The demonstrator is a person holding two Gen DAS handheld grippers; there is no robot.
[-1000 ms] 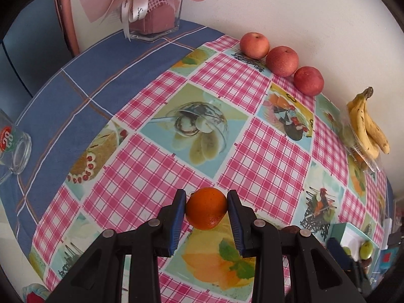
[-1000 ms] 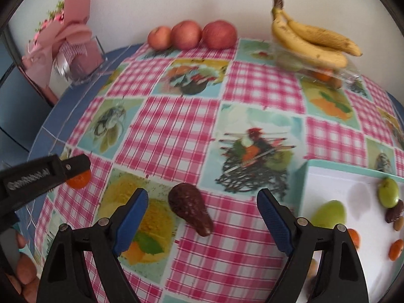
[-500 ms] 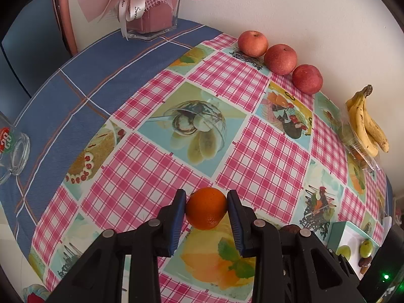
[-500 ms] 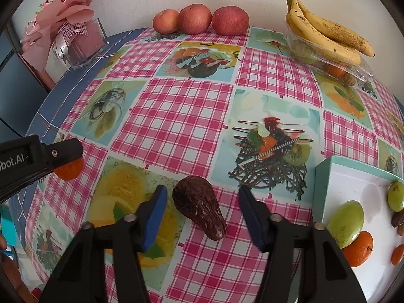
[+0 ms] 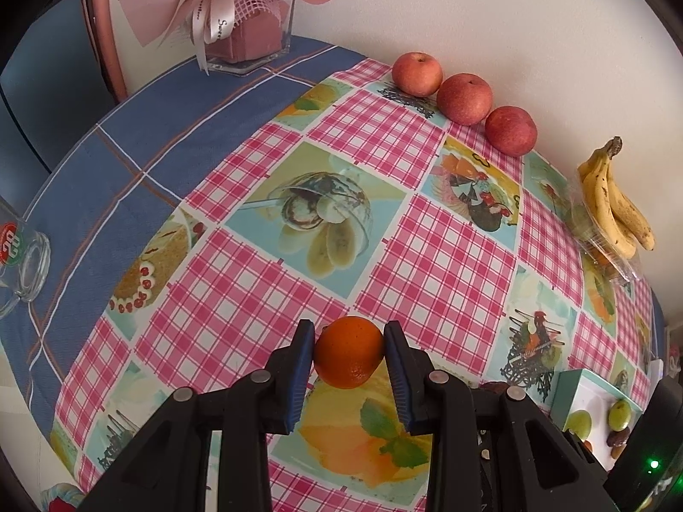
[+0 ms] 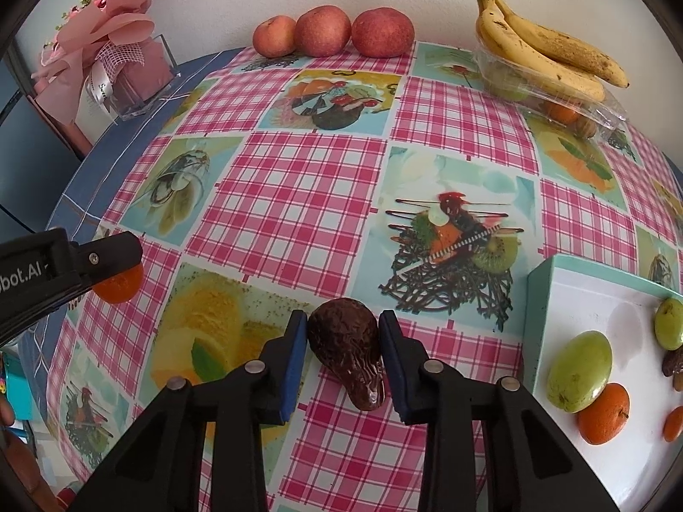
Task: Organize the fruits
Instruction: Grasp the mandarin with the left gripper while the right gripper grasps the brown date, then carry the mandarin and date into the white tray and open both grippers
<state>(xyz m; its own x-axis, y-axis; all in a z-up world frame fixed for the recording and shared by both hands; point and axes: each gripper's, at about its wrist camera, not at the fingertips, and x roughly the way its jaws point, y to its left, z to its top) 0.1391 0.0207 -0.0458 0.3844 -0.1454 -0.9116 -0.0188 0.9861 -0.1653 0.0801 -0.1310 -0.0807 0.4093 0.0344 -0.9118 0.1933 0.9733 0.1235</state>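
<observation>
My left gripper [image 5: 349, 352] is shut on a small orange [image 5: 348, 350], held just above the checked tablecloth; the same orange [image 6: 117, 285] shows at the left of the right wrist view under the left gripper's finger. The blue pads of my right gripper [image 6: 343, 339] press both sides of a dark brown wrinkled avocado [image 6: 346, 350]. A white tray with a teal rim [image 6: 538, 298] lies to the right and holds a green fruit [image 6: 578, 370], an orange [image 6: 604, 414] and other small fruits.
Three red apples [image 6: 333, 32] line the wall at the back. Bananas [image 6: 542, 55] rest on a clear plastic box [image 6: 555, 102] at the back right. A glass vase with pink wrapping [image 5: 243, 30] stands back left, and a glass jar [image 5: 21, 256] at the left edge.
The right gripper's jaws have narrowed from wide open onto the avocado. The left gripper keeps hold of the orange and has hardly moved.
</observation>
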